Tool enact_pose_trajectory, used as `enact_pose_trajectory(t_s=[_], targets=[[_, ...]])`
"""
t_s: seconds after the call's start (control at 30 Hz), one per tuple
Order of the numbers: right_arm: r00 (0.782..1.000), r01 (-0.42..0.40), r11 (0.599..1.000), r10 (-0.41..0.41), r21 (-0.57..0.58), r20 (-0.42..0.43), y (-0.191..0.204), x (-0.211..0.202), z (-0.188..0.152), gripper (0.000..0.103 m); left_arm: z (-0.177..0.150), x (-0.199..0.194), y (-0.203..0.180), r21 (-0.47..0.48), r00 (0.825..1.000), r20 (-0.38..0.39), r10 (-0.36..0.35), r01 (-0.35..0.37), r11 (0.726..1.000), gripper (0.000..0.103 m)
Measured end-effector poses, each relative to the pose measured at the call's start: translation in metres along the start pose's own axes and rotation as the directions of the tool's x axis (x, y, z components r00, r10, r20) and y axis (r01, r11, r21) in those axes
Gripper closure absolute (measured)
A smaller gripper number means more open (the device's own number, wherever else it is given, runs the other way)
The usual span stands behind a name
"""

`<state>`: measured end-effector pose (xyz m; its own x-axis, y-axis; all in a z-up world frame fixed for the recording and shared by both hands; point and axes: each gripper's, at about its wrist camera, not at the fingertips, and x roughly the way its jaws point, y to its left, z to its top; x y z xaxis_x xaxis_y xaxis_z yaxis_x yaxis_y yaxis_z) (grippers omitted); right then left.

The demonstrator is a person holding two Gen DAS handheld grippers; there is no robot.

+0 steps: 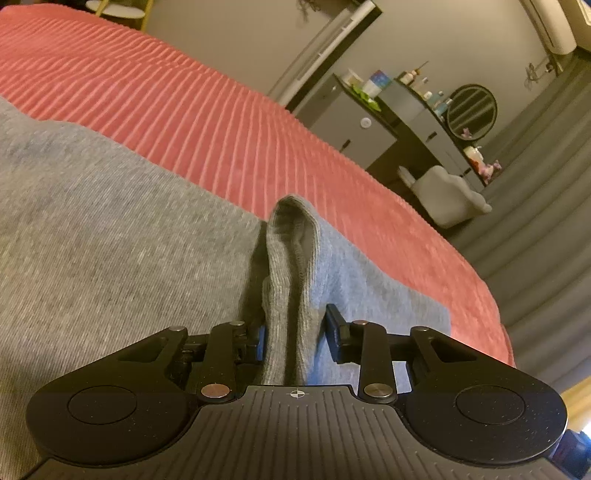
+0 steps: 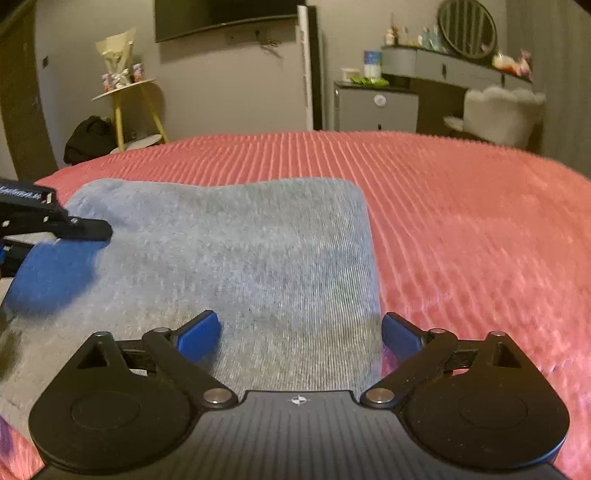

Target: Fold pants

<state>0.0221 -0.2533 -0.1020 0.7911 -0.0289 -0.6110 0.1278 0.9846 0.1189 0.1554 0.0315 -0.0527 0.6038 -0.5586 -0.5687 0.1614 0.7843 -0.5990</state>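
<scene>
Grey knit pants (image 2: 240,258) lie folded on the pink ribbed bedspread (image 2: 461,221), their right edge running down toward my right gripper (image 2: 300,334). That gripper is open wide and low over the near right corner of the cloth, its blue pads (image 2: 199,334) pressing on nothing. In the left wrist view a raised fold of the pants, a ribbed cuff (image 1: 290,280), stands up between the jaws of my left gripper (image 1: 295,334). The jaws are narrow: the left pad lies against the fold and a thin gap shows on the right. The left gripper (image 2: 55,236) also shows at the right wrist view's left edge.
The bedspread (image 1: 221,122) stretches far beyond the pants and drops off at the right. Past the bed stand a grey cabinet (image 2: 376,110), a dresser with a round mirror (image 2: 467,27), a white chair (image 2: 498,110) and a yellow-legged side table (image 2: 125,92).
</scene>
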Motion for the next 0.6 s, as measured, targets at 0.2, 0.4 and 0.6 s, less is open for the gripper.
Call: enact_pose_trajectory(t_s=[0.2,0.4,0.6], targets=[[1.000,-0.004,1.000,0.004,0.023,0.009,0.000,0.000,-0.001,0.008,0.000,-0.005,0.000,0.014,0.999,0.039,-0.021,0.020,1.000,0.082],[0.998,0.041,0.999,-0.043,0.029,0.054,0.001,-0.012,0.003,0.035,0.006,-0.031,-0.012,0.066,0.988,0.128,-0.089,0.081,0.995,0.086],[0.995,0.014,1.000,-0.014,0.004,0.096,0.004,-0.020,0.003,0.039,0.009,-0.021,-0.005,0.100,0.995,0.075,0.064,-0.071,0.992,0.082]])
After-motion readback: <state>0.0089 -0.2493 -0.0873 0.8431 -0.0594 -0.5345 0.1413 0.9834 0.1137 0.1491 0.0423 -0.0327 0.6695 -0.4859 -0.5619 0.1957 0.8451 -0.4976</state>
